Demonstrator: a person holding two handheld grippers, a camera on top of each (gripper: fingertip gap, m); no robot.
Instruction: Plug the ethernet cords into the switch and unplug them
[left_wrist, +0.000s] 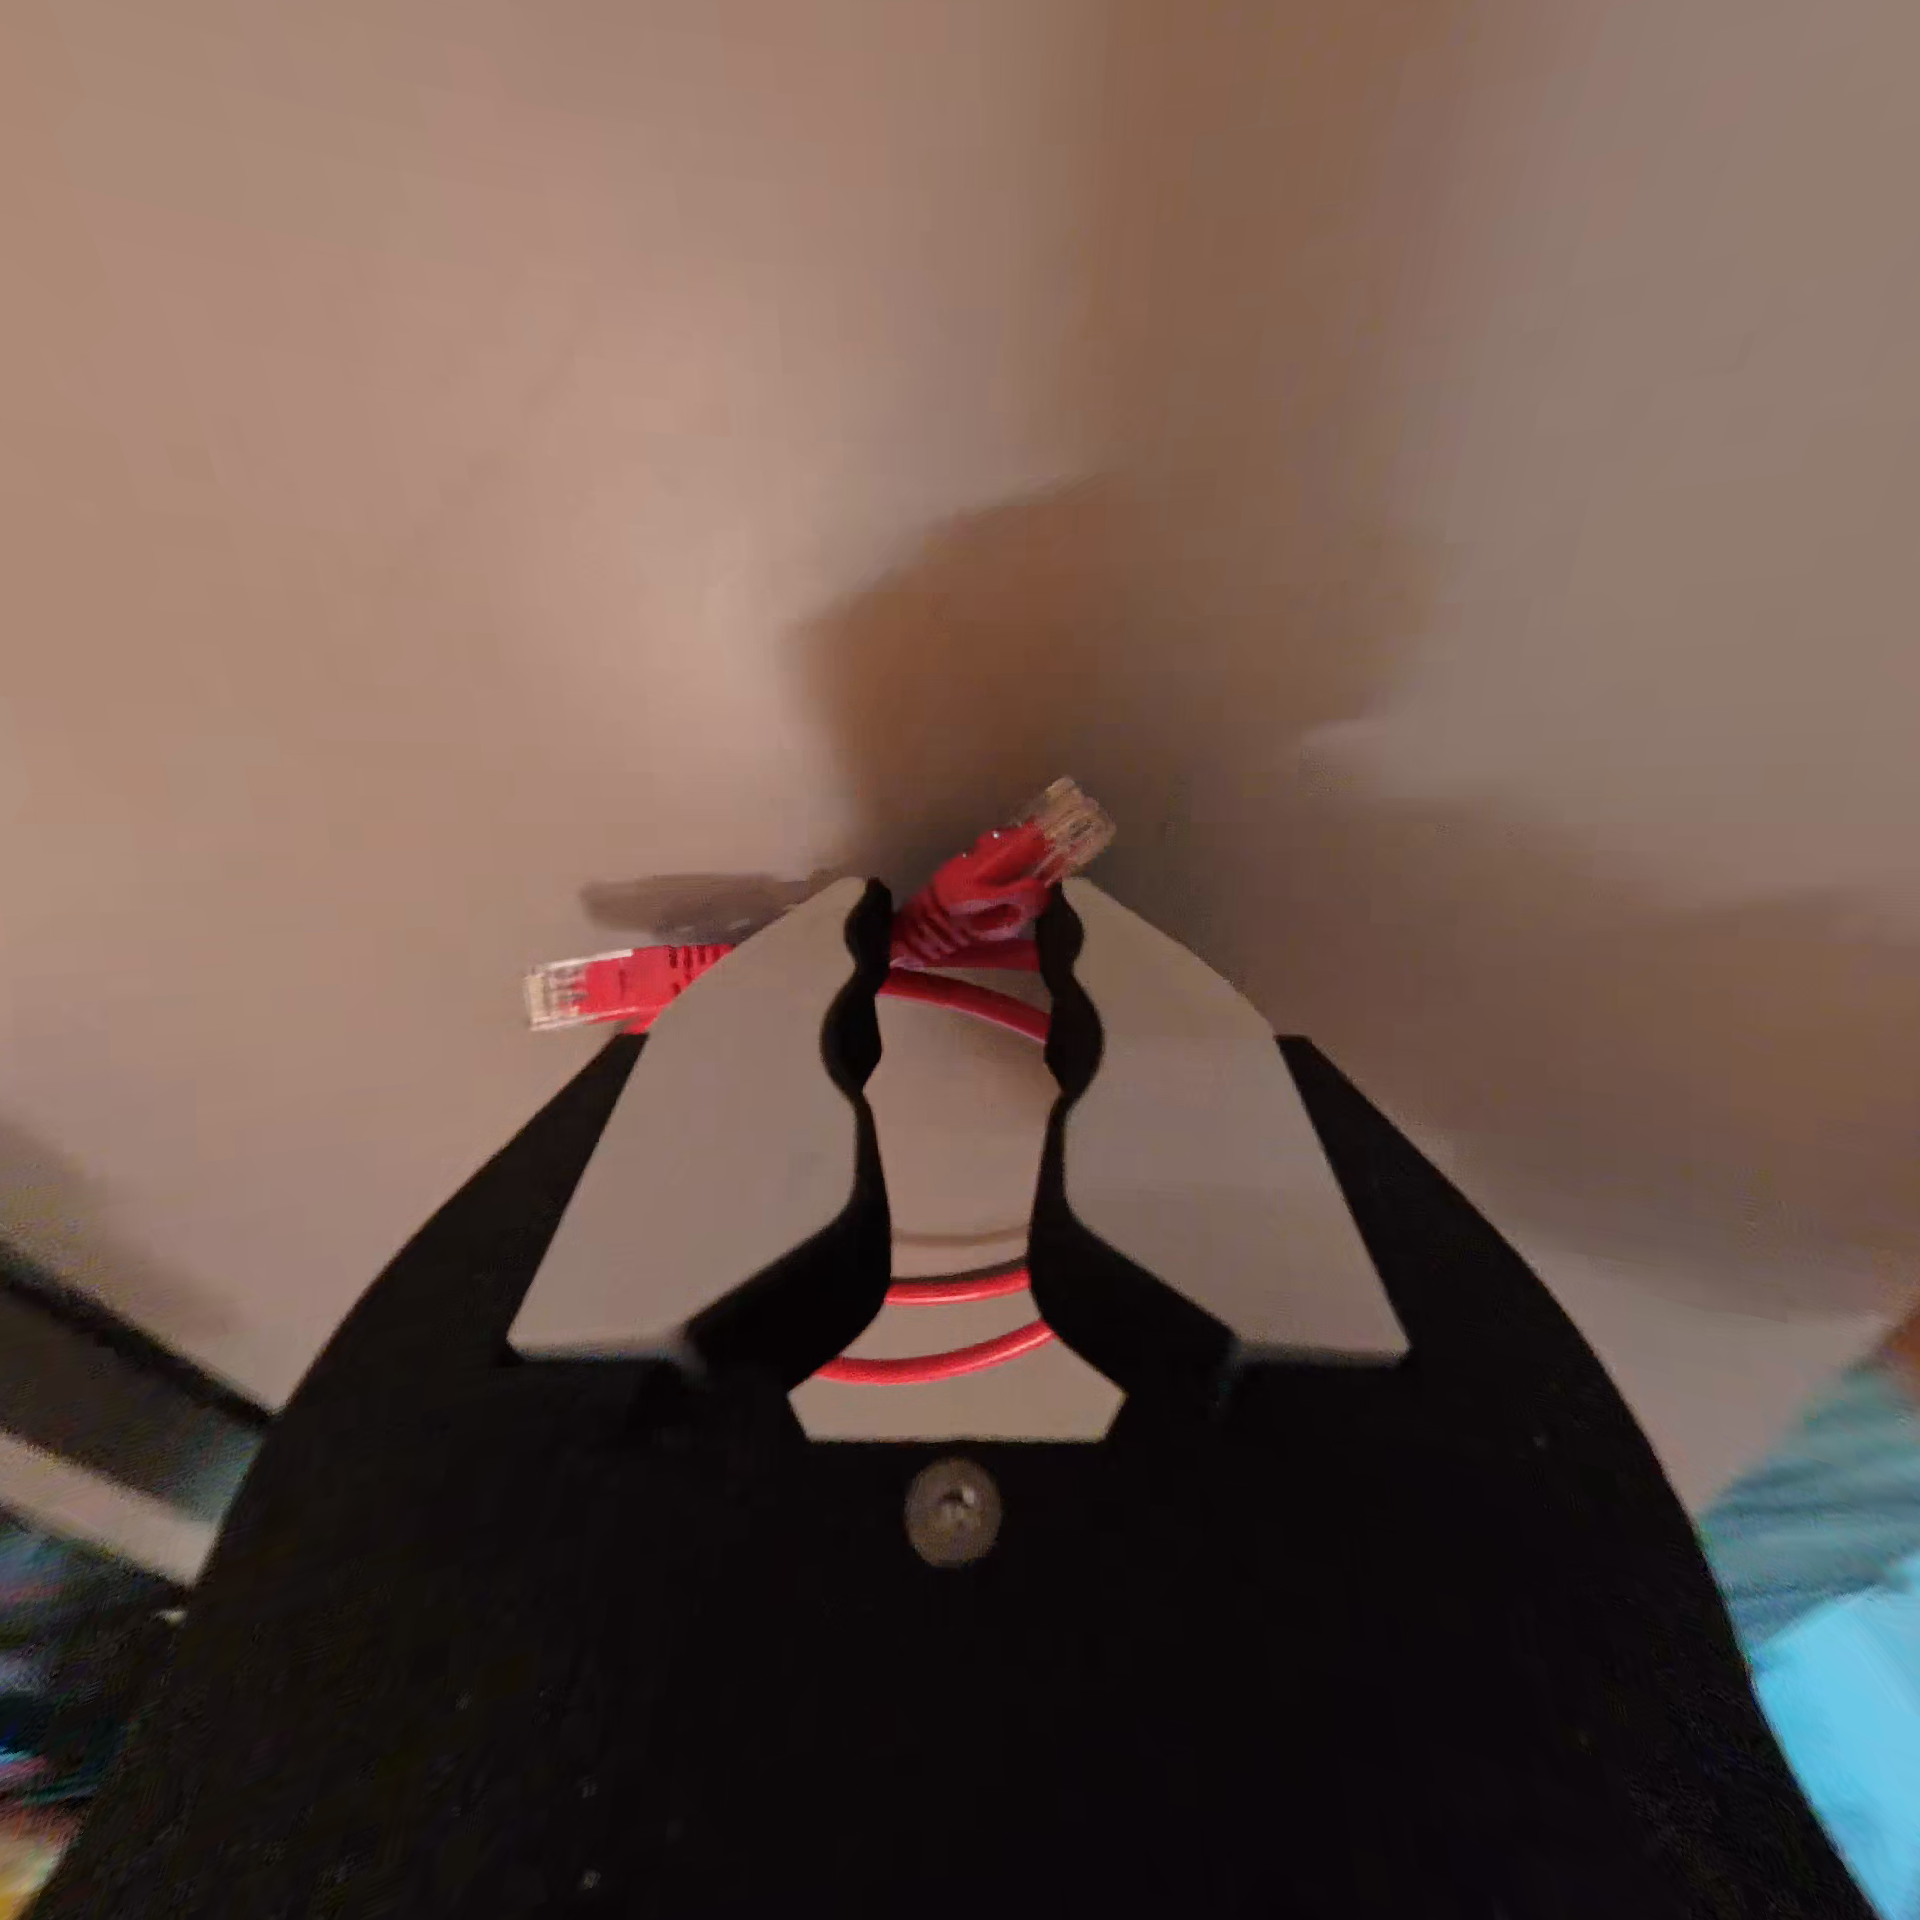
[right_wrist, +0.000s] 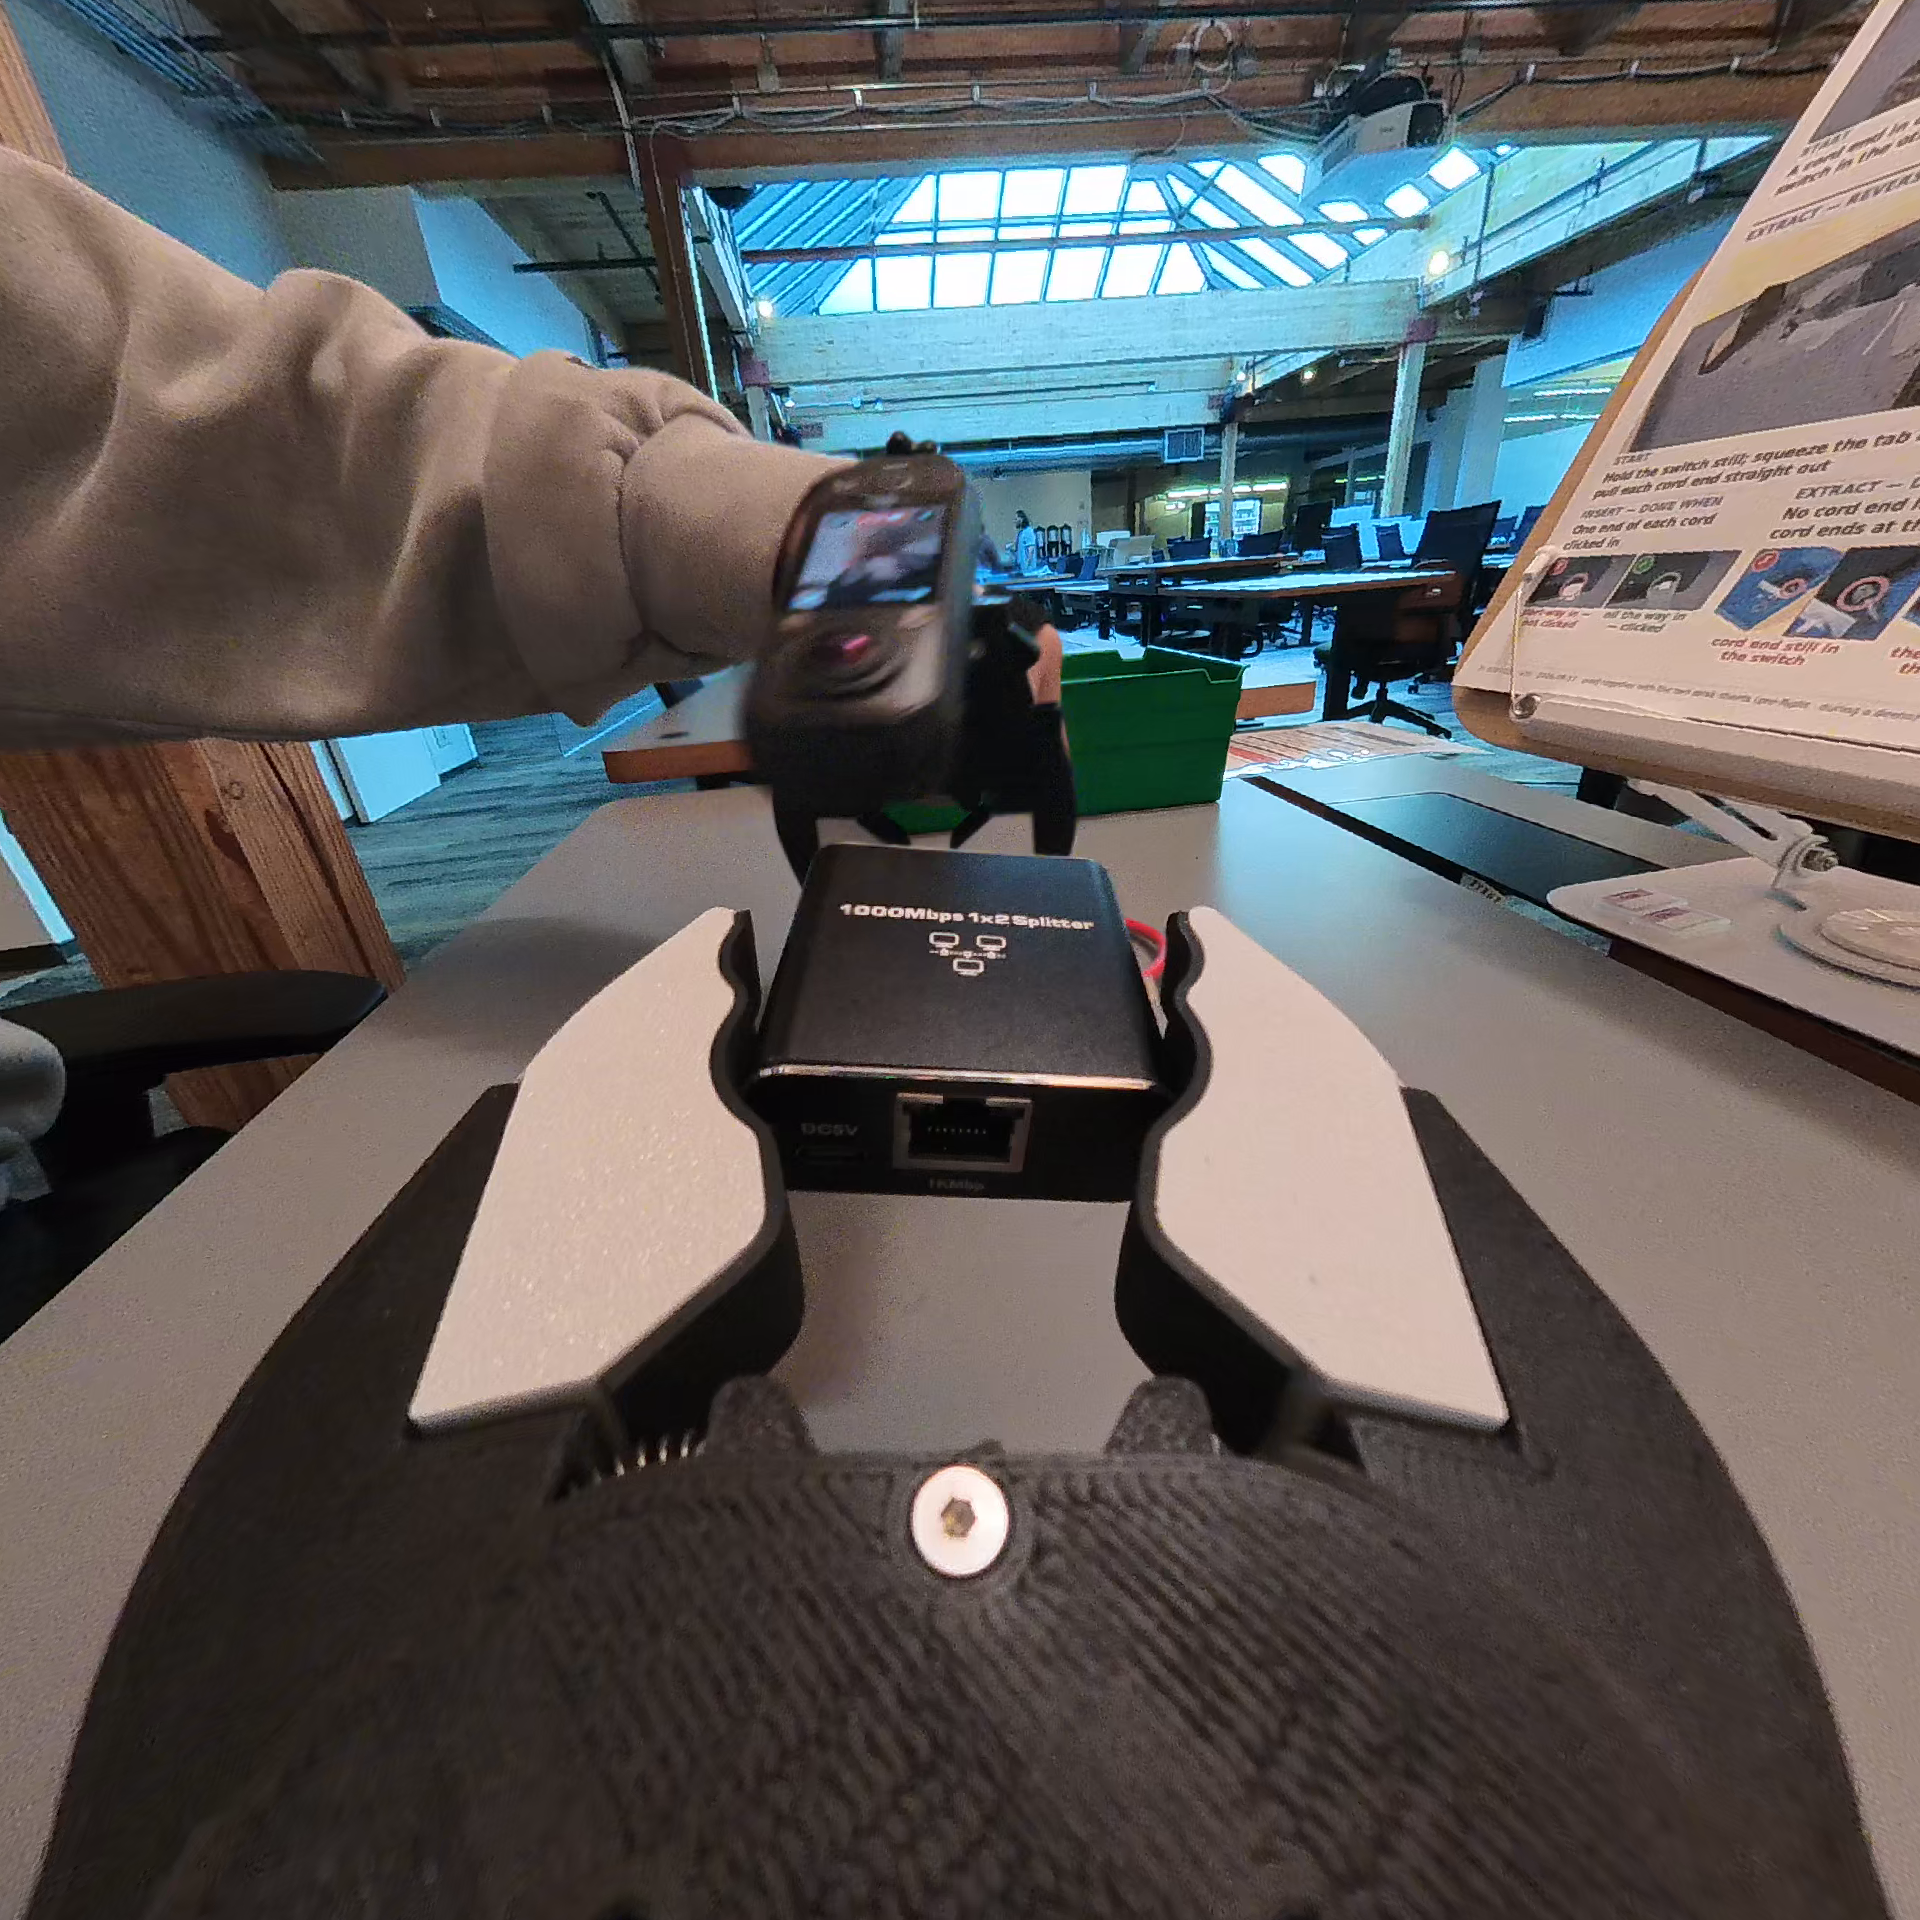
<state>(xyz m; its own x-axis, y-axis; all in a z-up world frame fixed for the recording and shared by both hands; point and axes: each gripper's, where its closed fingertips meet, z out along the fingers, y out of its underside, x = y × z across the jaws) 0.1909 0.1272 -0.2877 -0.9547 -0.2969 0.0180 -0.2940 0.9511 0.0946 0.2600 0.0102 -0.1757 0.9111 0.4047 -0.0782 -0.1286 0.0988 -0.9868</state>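
My left gripper (left_wrist: 964, 902) is shut on the boot of a red ethernet cord (left_wrist: 977, 899), just behind its clear plug (left_wrist: 1062, 831), which points up and to the right above the table (left_wrist: 416, 623). The cord's other plug (left_wrist: 582, 992) sticks out to the left of the fingers, and its loops (left_wrist: 935, 1345) show between them. My right gripper (right_wrist: 961, 935) is shut on the sides of the black switch (right_wrist: 966, 977), which rests on the grey table (right_wrist: 1455, 1091) with one empty port (right_wrist: 961, 1130) facing the camera. The left gripper (right_wrist: 914, 644) hovers behind the switch, held by a sleeved arm (right_wrist: 312, 520).
A bit of red cord (right_wrist: 1148, 948) shows behind the switch on the right. A green bin (right_wrist: 1143, 727) stands at the table's far end. An instruction board on a stand (right_wrist: 1714, 468) is at the right. A wooden post (right_wrist: 208, 831) and a chair (right_wrist: 156, 1018) are at the left.
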